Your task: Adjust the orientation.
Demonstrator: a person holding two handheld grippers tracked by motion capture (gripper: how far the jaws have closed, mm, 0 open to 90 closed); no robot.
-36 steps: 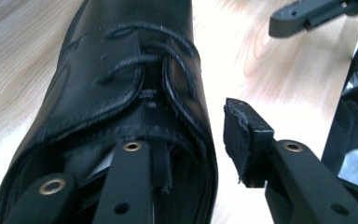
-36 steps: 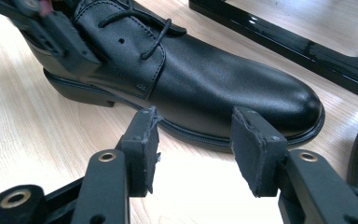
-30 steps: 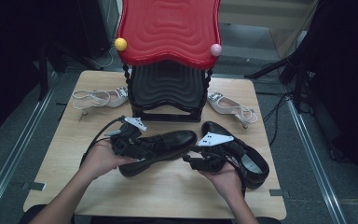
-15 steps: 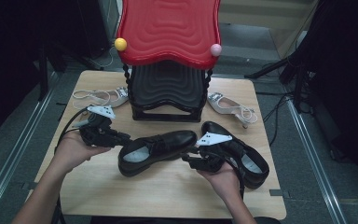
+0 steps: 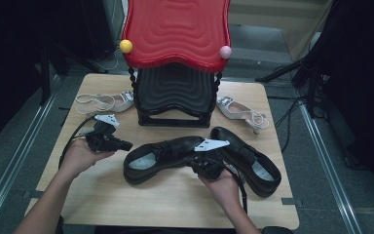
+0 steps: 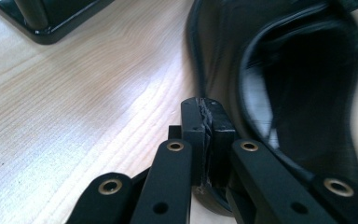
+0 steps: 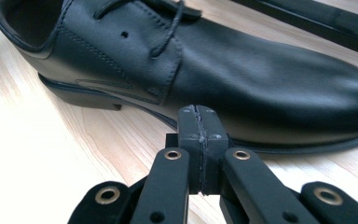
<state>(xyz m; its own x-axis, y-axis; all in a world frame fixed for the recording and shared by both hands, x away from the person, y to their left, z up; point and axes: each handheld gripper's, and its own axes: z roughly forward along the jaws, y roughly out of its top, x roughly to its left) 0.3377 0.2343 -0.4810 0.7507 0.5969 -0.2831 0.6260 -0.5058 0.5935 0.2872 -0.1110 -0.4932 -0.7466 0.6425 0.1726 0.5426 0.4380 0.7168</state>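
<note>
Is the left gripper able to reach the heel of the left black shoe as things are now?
Probably yes. The left gripper sits just beside the heel of the left black shoe, with bare table between. Its jaws are shut, so it must open first.

Dim surroundings, glare on wood, blurred close-ups

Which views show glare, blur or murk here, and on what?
High view: dark surroundings, even light on the table, slightly soft. Left gripper view: shoe smeared at the right edge, its inside murky; jaws sharp. Right gripper view: wood blown out to white at lower left, soft sheen on the shoe's toe, stitching crisp.
</note>
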